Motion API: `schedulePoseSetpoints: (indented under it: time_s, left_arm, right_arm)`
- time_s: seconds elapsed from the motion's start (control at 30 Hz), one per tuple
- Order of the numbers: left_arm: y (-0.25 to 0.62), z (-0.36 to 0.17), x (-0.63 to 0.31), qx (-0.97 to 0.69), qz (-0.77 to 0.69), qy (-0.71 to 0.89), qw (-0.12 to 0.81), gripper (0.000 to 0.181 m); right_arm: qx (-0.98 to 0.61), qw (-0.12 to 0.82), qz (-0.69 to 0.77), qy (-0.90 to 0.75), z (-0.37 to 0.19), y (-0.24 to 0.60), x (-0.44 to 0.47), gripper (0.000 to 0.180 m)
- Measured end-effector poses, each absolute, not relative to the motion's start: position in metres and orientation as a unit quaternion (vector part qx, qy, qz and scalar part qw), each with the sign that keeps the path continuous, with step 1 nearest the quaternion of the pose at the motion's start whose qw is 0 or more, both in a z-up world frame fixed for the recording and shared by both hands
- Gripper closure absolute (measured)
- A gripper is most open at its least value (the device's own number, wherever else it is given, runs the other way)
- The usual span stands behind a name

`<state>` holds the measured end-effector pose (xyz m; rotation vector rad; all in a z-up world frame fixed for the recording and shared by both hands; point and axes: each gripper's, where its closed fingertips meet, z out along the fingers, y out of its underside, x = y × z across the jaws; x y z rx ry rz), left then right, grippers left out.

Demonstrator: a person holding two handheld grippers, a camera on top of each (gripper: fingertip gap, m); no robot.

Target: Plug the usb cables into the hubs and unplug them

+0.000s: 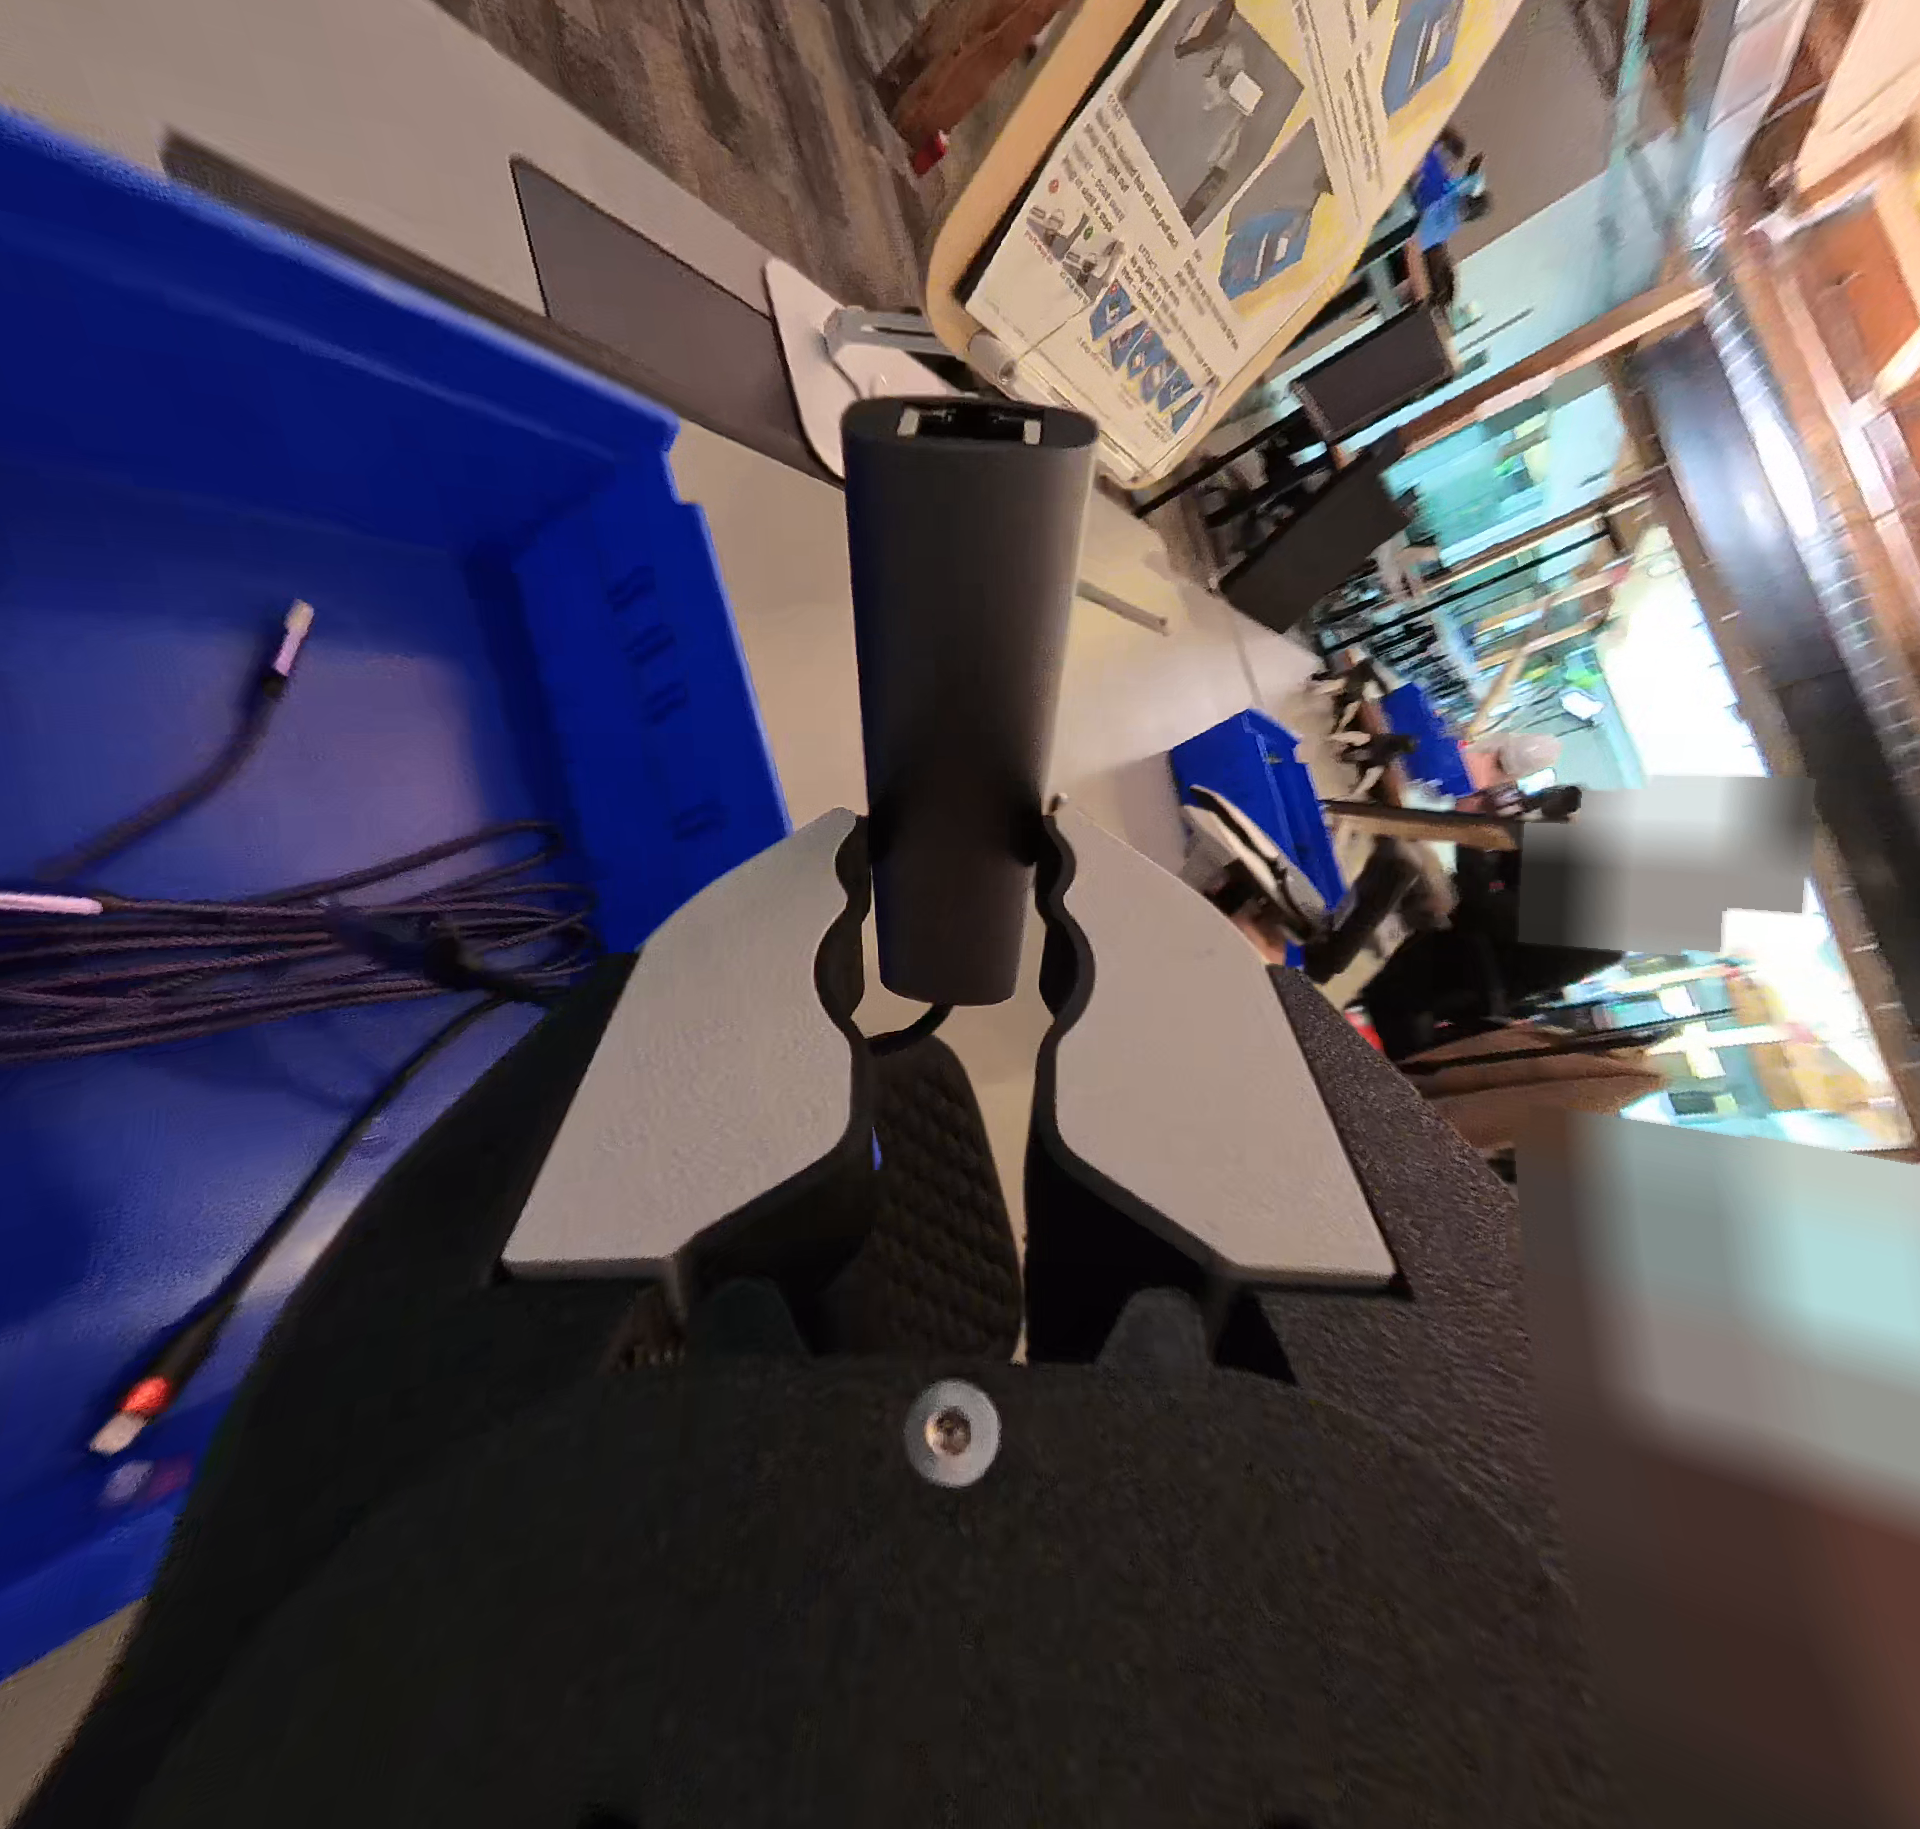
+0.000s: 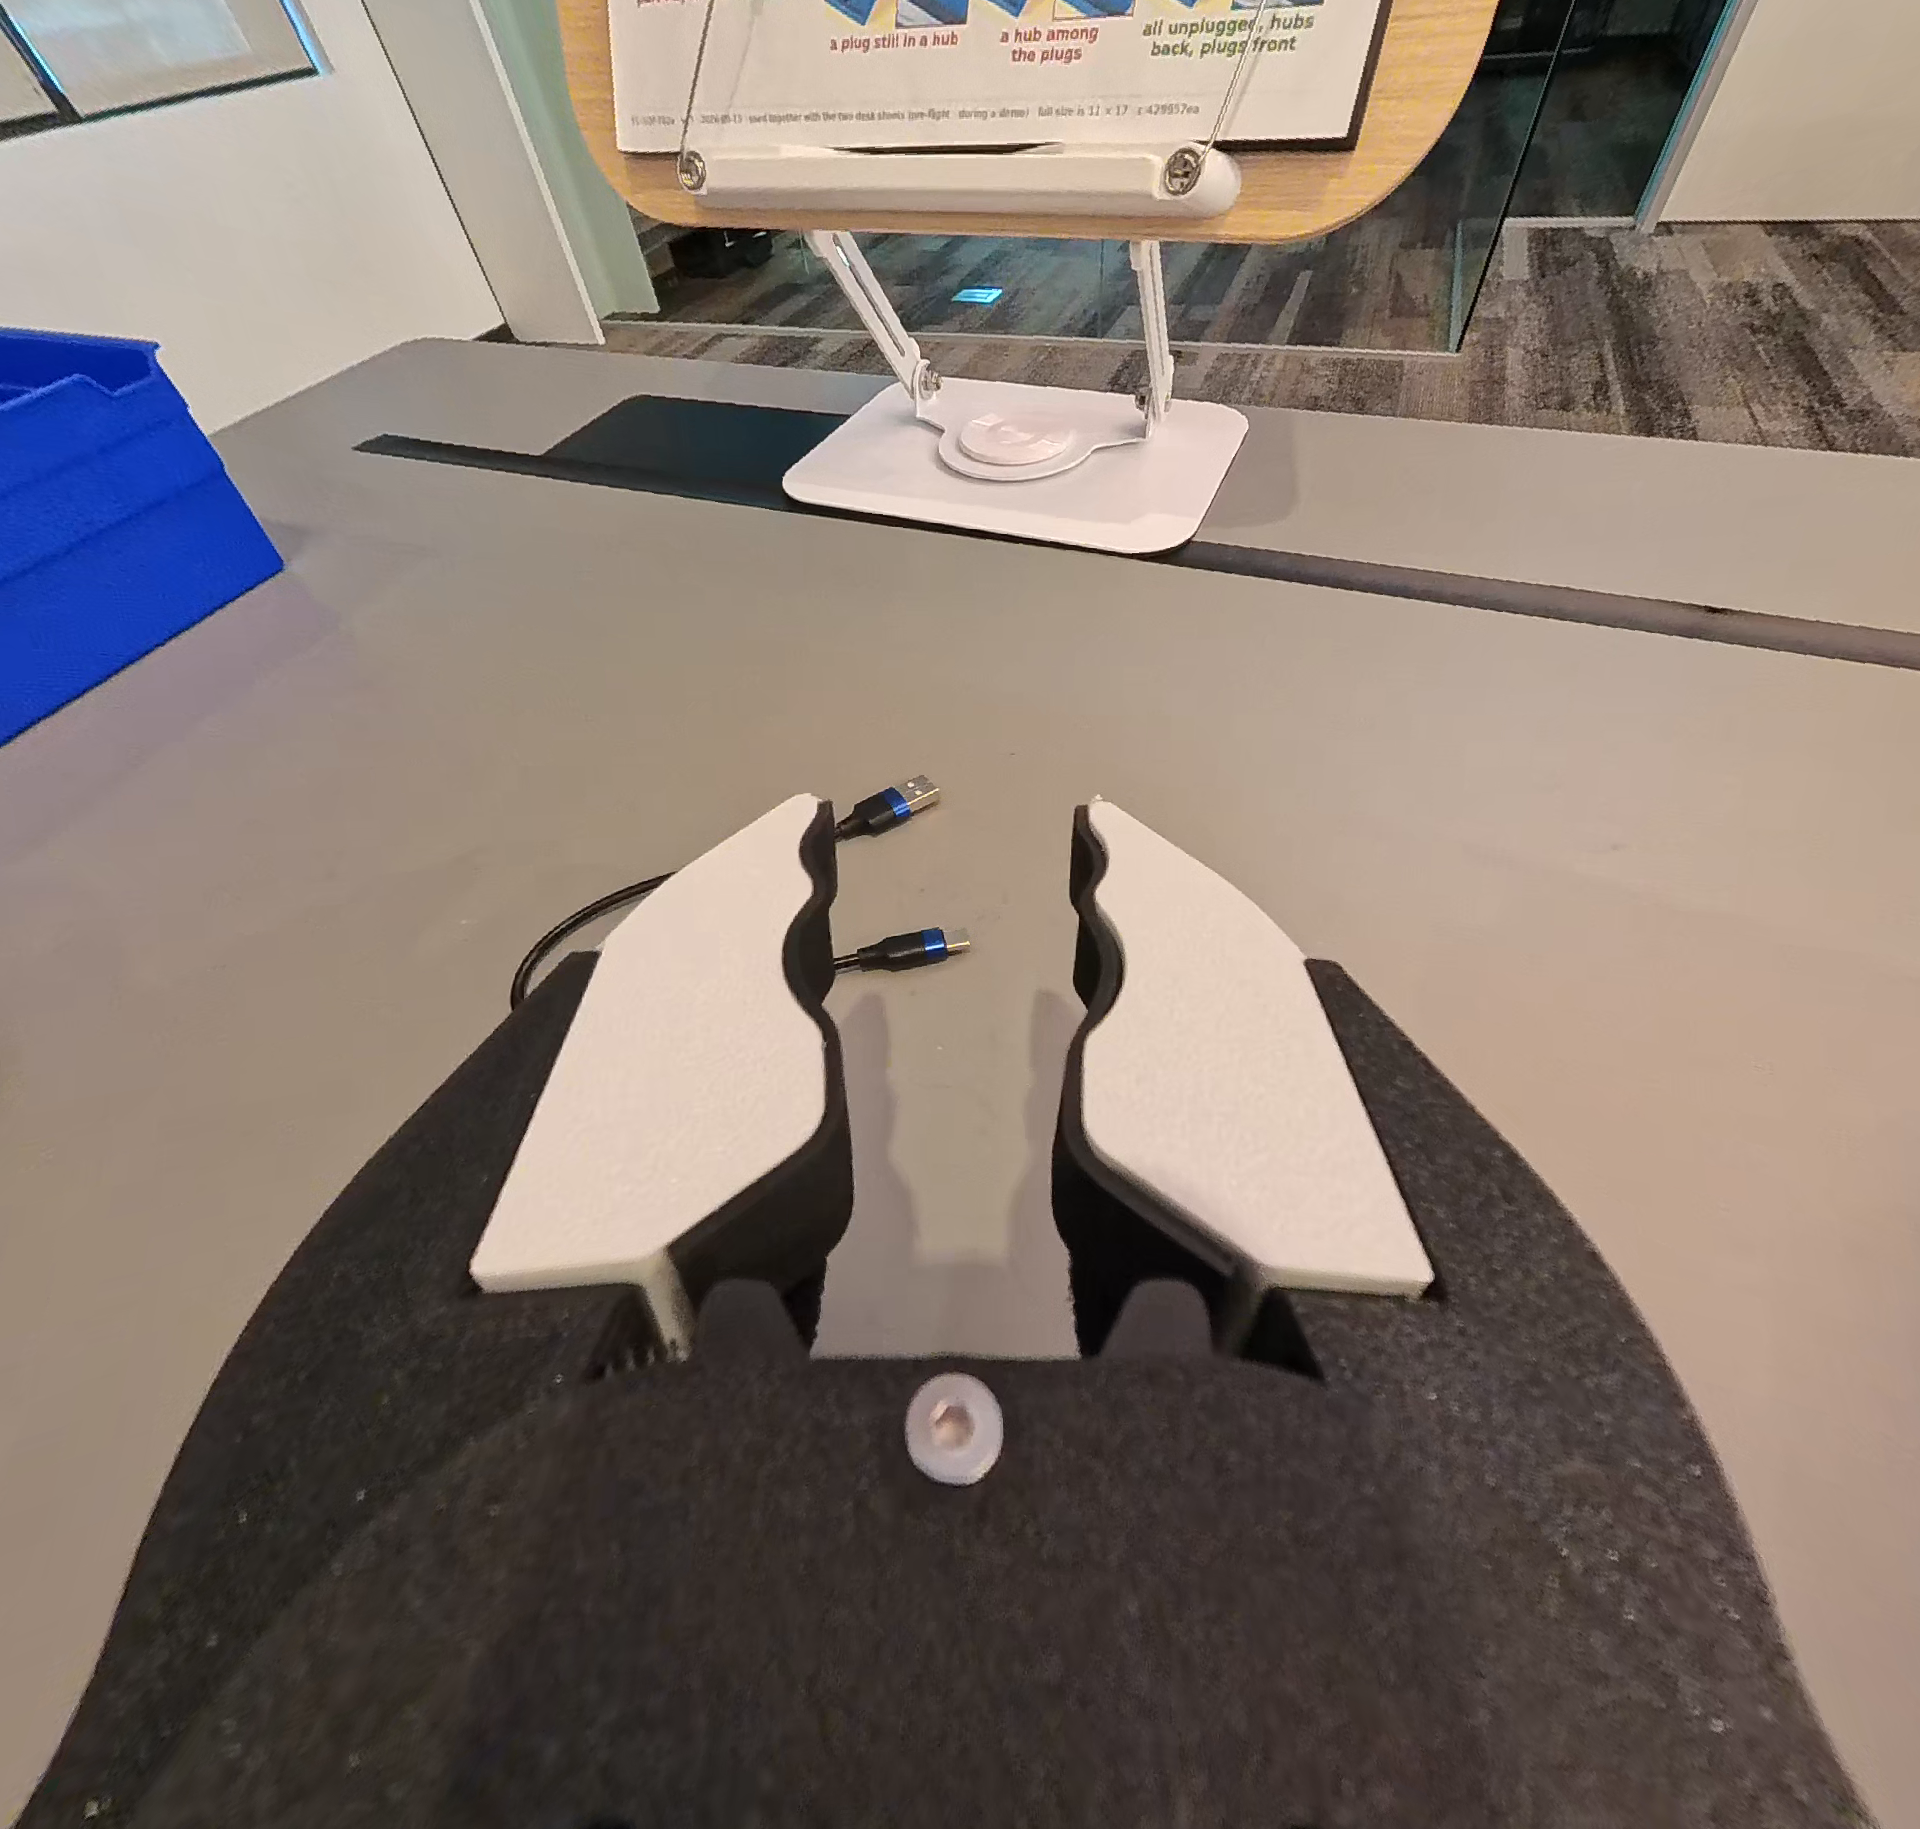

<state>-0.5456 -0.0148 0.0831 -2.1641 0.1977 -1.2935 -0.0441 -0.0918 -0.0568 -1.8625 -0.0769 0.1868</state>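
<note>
Left gripper point(image 1: 951, 849) clamped on dark hub point(image 1: 961, 699), port end pointing away, short lead trailing from near end. Blue bin point(image 1: 364, 449) at left: coiled dark braided cables point(image 1: 291, 948), silver-tipped plug point(image 1: 294, 636), red-collared plug point(image 1: 140, 1405). View tilted, blurred.

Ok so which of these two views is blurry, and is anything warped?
Left wrist view: tilted, with the blue bin and background streaked by blur, though the black hub in the left gripper stays fairly sharp. Right wrist view: crisp, but wide-angle bending curves the table edge.
</note>
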Motion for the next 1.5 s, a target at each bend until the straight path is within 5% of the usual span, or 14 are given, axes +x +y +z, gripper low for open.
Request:
schedulePoseSetpoints:
  time_s: [0.33,0.63,1.1,1.5]
  left_arm:
    - [-0.041,0.194,-0.492,-0.845,-0.340,0.241,0.333,0.151]
    - [-0.071,0.207,-0.378,-0.824,-0.358,0.343,0.276,0.151]
    - [-0.069,0.119,-0.272,-0.840,-0.312,0.415,0.156,0.151]
    - [-0.059,-0.052,-0.239,-0.842,-0.109,0.519,0.095,0.151]
  right_arm:
    - [-0.799,0.595,0.081,-0.028,-0.056,-0.093,-0.041,0.137]
    - [-0.794,0.602,0.085,-0.023,-0.052,-0.094,-0.038,0.137]
    - [-0.794,0.601,0.087,-0.018,-0.053,-0.095,-0.033,0.137]
    - [-0.793,0.602,0.093,-0.016,-0.052,-0.095,-0.032,0.136]
